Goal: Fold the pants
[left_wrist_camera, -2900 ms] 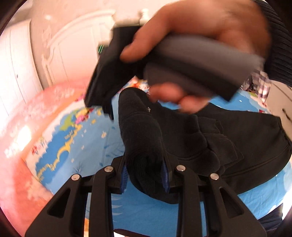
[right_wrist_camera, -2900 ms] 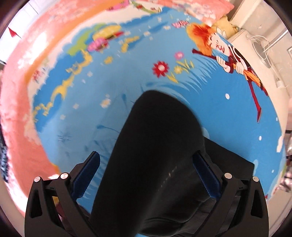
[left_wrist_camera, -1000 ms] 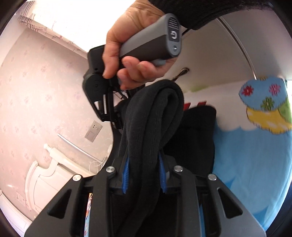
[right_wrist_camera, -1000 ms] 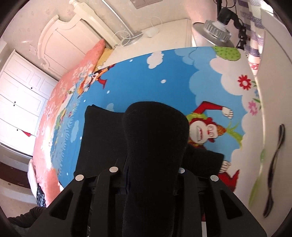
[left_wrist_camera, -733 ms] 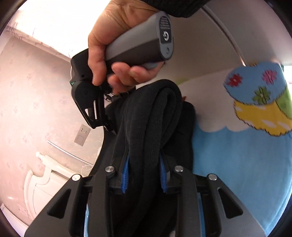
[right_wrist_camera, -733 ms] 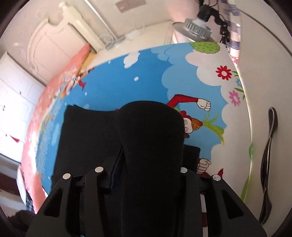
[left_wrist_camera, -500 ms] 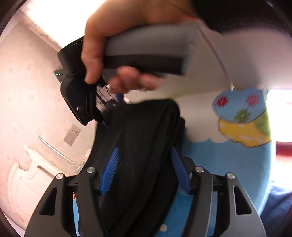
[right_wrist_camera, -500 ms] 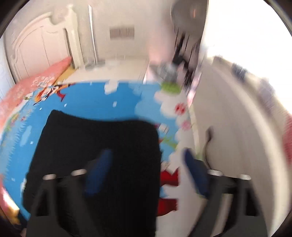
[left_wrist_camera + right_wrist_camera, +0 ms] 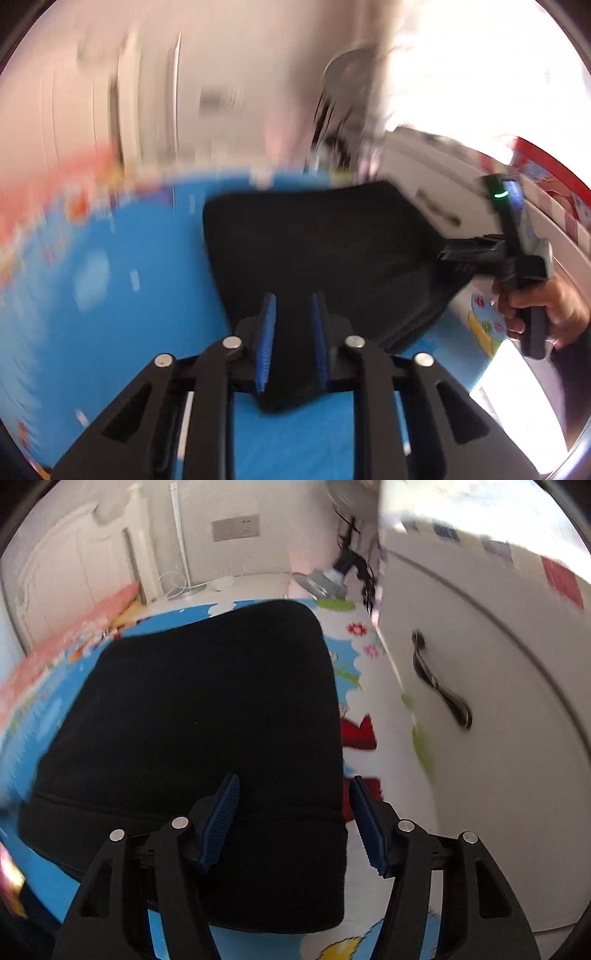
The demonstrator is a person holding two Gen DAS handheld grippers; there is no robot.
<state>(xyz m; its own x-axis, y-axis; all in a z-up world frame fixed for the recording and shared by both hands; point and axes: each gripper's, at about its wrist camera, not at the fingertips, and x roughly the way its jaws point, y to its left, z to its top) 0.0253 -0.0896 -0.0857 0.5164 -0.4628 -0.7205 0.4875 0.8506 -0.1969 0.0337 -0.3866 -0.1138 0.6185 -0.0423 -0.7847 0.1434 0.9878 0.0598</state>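
Observation:
The black pants lie folded into a thick rectangle on the blue cartoon bedsheet. In the left wrist view the pants stretch away from my left gripper, whose blue pads stand narrowly apart with the near corner of the fabric between them. My right gripper is open, its pads spread over the near right edge of the pants. The right gripper also shows in the left wrist view at the pants' far right corner, held by a hand.
A white cabinet door with a dark handle stands close on the right of the bed. A white headboard, a wall socket plate and a fan on a stand lie beyond the bed.
Both grippers carried the lifted pants over and down onto the sheet. The right gripper has opened and let go. The left jaws opened briefly and now stand narrow around the fabric corner.

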